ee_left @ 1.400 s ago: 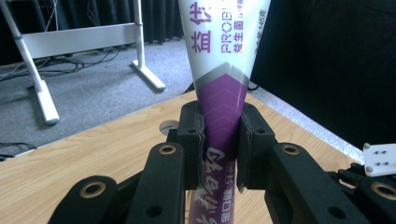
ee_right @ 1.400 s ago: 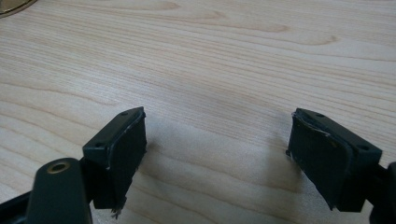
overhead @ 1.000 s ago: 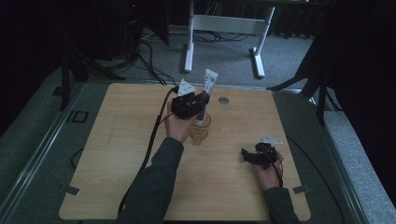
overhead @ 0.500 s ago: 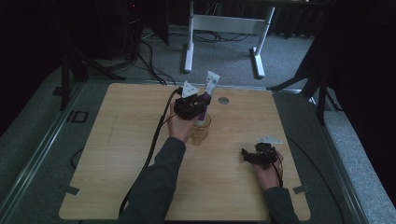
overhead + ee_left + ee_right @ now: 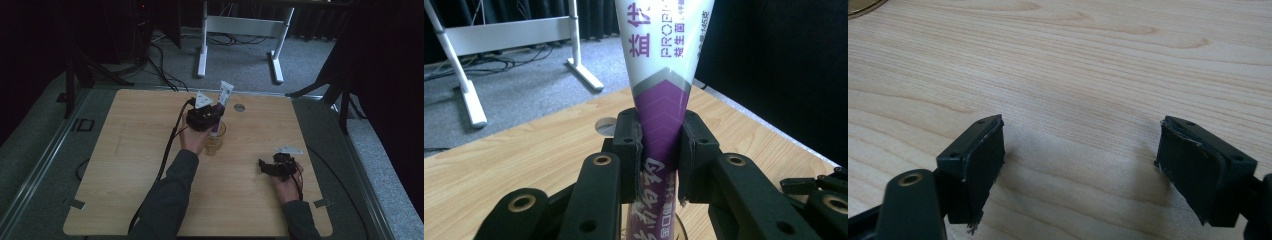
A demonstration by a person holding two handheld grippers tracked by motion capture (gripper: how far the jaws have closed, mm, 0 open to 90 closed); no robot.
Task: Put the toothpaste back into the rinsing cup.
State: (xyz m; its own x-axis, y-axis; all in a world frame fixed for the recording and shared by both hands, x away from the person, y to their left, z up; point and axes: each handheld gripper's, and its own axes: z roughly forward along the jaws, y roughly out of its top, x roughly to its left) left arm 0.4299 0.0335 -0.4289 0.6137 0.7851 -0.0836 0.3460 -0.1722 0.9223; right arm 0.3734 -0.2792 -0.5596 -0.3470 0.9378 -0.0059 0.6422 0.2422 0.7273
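Wooden table (image 5: 125, 150) below: left gripper (image 5: 659, 145) clamps the toothpaste tube (image 5: 664, 75) upright, directly over the glass cup (image 5: 215, 142); right gripper (image 5: 1080, 165), jaws apart, rests well clear.

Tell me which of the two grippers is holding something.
The left gripper: its jaws clamp a purple-and-white tube upright. The right gripper stands open over bare table.

We reach our left forearm (image 5: 170, 195) forward over the middle of the bench (image 5: 125, 165), the left gripper (image 5: 212, 117) raised with its jaws clamped together on what they hold. Our right hand (image 5: 286, 186) rests low near the right edge, the right gripper (image 5: 265, 167) pointing left, jaws spread wide.
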